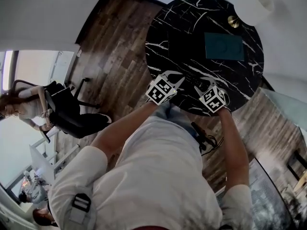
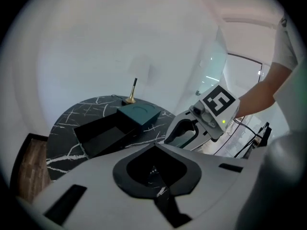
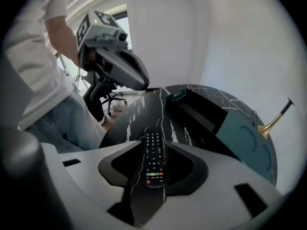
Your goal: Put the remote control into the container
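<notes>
A black remote control lies flat on the black marble table, its button side up. My right gripper stands open around it, with a dark gap on each side between the remote and the pads. The container, an open black box, sits just beyond, its teal lid beside it. In the head view the box and lid are mid-table, and both grippers hover at the near edge. My left gripper looks shut and holds nothing, hanging left of the right gripper.
A brass lamp stem with a white shade stands at the table's far side, by the lid. A black office chair and a person are off to the left on the wooden floor. Cables lie by my legs.
</notes>
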`<state>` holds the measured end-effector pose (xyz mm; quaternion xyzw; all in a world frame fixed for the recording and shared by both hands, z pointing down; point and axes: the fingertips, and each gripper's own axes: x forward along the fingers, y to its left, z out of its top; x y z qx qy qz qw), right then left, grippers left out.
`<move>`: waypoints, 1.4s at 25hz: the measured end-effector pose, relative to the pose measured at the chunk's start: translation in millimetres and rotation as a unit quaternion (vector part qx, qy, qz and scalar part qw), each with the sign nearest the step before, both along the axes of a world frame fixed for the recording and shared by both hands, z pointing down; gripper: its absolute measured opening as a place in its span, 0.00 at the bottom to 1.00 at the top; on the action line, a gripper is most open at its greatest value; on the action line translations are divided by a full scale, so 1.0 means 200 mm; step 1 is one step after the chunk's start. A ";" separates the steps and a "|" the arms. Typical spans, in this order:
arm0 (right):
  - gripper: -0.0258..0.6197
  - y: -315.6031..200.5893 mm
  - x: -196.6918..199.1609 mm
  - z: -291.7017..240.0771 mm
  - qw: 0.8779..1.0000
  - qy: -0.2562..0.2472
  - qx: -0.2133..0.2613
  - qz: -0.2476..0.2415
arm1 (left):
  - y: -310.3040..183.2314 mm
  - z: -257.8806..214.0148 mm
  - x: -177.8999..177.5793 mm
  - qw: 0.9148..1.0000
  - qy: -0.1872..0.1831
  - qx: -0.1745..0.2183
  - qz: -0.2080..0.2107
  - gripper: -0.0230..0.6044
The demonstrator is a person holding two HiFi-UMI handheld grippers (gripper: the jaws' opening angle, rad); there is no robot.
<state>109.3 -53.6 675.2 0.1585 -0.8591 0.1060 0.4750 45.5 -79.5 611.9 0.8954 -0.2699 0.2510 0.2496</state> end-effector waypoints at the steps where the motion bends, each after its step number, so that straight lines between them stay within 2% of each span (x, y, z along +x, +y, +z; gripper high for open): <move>1: 0.26 0.01 -0.01 0.08 1.000 0.013 -0.007 -0.008 | 0.01 0.05 0.01 1.000 -0.007 -0.006 0.004 0.05; 8: 0.37 0.02 0.00 0.43 0.996 0.073 -0.033 -0.027 | 0.04 0.38 0.03 0.997 -0.064 -0.019 0.025 0.05; 15: 0.37 0.03 -0.01 0.48 0.996 0.070 -0.026 -0.042 | 0.05 0.45 0.04 0.996 -0.073 -0.035 0.027 0.05; 21: 0.36 0.04 -0.01 0.48 0.996 0.071 -0.020 -0.050 | 0.04 0.42 0.07 0.997 -0.069 -0.024 0.032 0.05; 29: 0.35 0.05 0.01 0.38 0.998 0.059 -0.002 -0.033 | 0.02 0.31 0.05 0.998 -0.058 -0.011 0.024 0.05; 35: 0.35 0.09 0.01 0.19 0.998 0.043 0.039 -0.034 | 0.05 0.11 0.01 0.999 -0.030 0.019 0.002 0.05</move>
